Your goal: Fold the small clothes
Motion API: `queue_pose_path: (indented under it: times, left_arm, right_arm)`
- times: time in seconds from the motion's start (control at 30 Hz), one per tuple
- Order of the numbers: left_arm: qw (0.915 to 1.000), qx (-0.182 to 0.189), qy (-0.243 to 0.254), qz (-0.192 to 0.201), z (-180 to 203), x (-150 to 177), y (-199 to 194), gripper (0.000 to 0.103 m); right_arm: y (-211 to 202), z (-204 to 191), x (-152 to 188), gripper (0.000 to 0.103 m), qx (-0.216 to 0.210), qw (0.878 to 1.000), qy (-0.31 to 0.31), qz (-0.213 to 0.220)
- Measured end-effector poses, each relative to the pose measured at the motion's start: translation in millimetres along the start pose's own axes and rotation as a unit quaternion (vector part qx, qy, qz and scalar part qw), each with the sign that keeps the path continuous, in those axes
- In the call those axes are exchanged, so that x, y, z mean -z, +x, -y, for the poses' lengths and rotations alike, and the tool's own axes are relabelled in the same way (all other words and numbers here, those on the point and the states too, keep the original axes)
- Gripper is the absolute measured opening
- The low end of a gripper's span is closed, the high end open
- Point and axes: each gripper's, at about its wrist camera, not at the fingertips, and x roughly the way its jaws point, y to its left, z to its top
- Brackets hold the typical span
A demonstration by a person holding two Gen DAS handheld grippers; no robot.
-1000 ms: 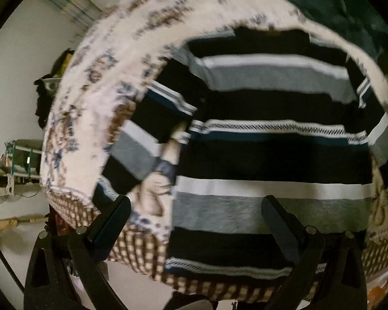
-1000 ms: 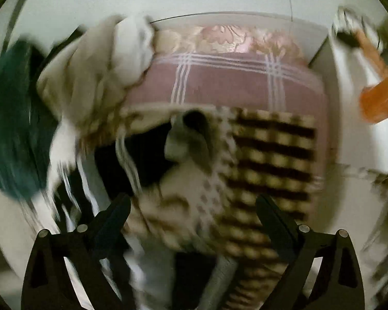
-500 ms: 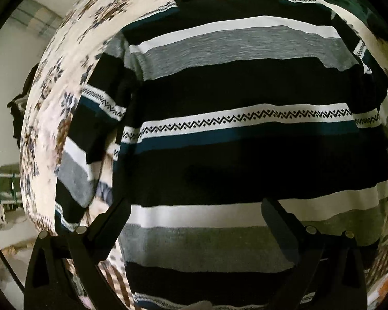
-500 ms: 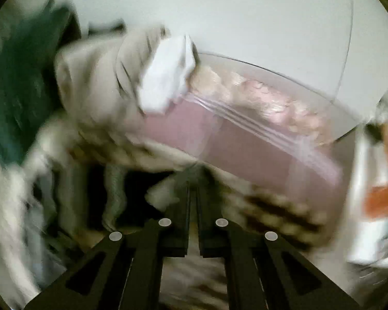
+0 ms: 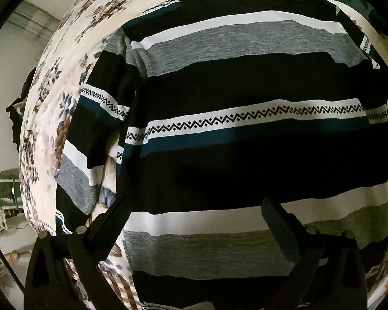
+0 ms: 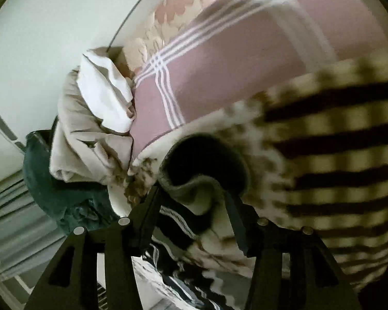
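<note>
A small sweater with black, grey, white and teal stripes lies flat on a floral blanket, with one sleeve spread to the left. My left gripper hovers open over the lower stripes and holds nothing. In the right wrist view, my right gripper stands about half wide and its jaws are opening. The sweater's other sleeve cuff, dark inside with a grey rim, bulges up between its fingers. More striped fabric lies below the fingers.
A pile of beige clothes with a white garment on top sits to the left. Below it is a teal garment. A pink plaid cover lies behind, and a brown checked blanket to the right.
My left gripper has sunk closer to the sweater, which now fills its view. My right gripper went from wide open to shut, then half open, and dropped onto the sleeve cuff.
</note>
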Motion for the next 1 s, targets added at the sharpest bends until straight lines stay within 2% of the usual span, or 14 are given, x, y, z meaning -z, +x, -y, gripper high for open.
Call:
queue_pose_path:
  times: [0.1, 0.23, 0.3, 0.37, 0.4, 0.43, 0.47, 0.53, 0.67, 0.73, 0.8, 0.87, 0.97, 1.0]
  left_arm:
    - [1.0, 0.004, 0.0, 0.002, 2.5, 1.0, -1.3, 0.103]
    - [1.0, 0.009, -0.001, 0.0, 6.1, 4.1, 0.3, 0.103]
    - [1.0, 0.009, -0.002, -0.002, 6.7, 6.7, 2.5, 0.103]
    - [0.9999, 0.009, -0.004, -0.006, 6.4, 9.7, 5.8, 0.103]
    - [0.9999, 0.01, -0.005, -0.009, 5.9, 11.5, 7.9, 0.103]
    - [0.9999, 0.008, -0.005, -0.012, 5.4, 13.2, 10.3, 0.103]
    - [0.9999, 0.007, -0.005, -0.014, 5.2, 14.7, 12.1, 0.103]
    - [0.9998, 0.005, -0.005, -0.017, 4.0, 17.1, 14.8, 0.103]
    - [0.9999, -0.002, 0.0, -0.014, 2.0, 19.5, 16.8, 0.103]
    - [0.9999, -0.002, 0.0, -0.016, 1.7, 20.3, 18.5, 0.103]
    - [0.9998, 0.0, -0.004, -0.019, 0.9, 20.9, 20.7, 0.103]
    - [0.9997, 0.001, -0.009, -0.022, 0.0, 20.5, 23.4, 0.103]
    - [0.9996, 0.0, -0.019, -0.02, -3.7, 18.8, 26.5, 0.103]
    - [0.9995, 0.0, -0.023, -0.021, -5.8, 18.0, 27.9, 0.103]
  right_arm:
    - [14.1, -32.2, 6.2, 0.006, 0.066, 0.995, -0.066, 0.02]
    - [-14.2, -89.6, 40.4, 0.005, 0.072, 0.962, -0.252, 0.079]
    - [-34.4, -109.7, 63.0, 0.005, 0.069, 0.93, -0.344, 0.109]
    - [-38.6, -107.4, 74.1, 0.006, 0.124, 0.892, -0.419, 0.111]
    - [-32.2, -95.0, 69.9, 0.014, 0.17, 0.883, -0.427, 0.094]
    - [-23.6, -76.7, 61.0, 0.037, 0.226, 0.879, -0.415, 0.067]
    - [-17.1, -53.6, 50.2, 0.042, 0.267, 0.882, -0.385, 0.04]
    - [-25.7, -12.7, 31.2, 0.043, 0.261, 0.915, -0.308, 0.024]
    - [-45.3, 2.5, 18.1, 0.057, 0.135, 0.963, -0.23, 0.036]
    - [-36.1, 5.6, 10.8, 0.063, 0.08, 0.979, -0.184, 0.027]
    - [-15.6, 7.0, 5.0, 0.063, 0.069, 0.986, -0.153, 0.019]
    - [9.5, 4.6, 2.5, 0.063, 0.095, 0.987, -0.129, 0.019]
    - [18.7, 3.3, 4.1, 0.062, 0.099, 0.988, -0.111, 0.047]
    - [17.9, -1.7, 7.5, 0.04, 0.092, 0.987, -0.117, 0.056]
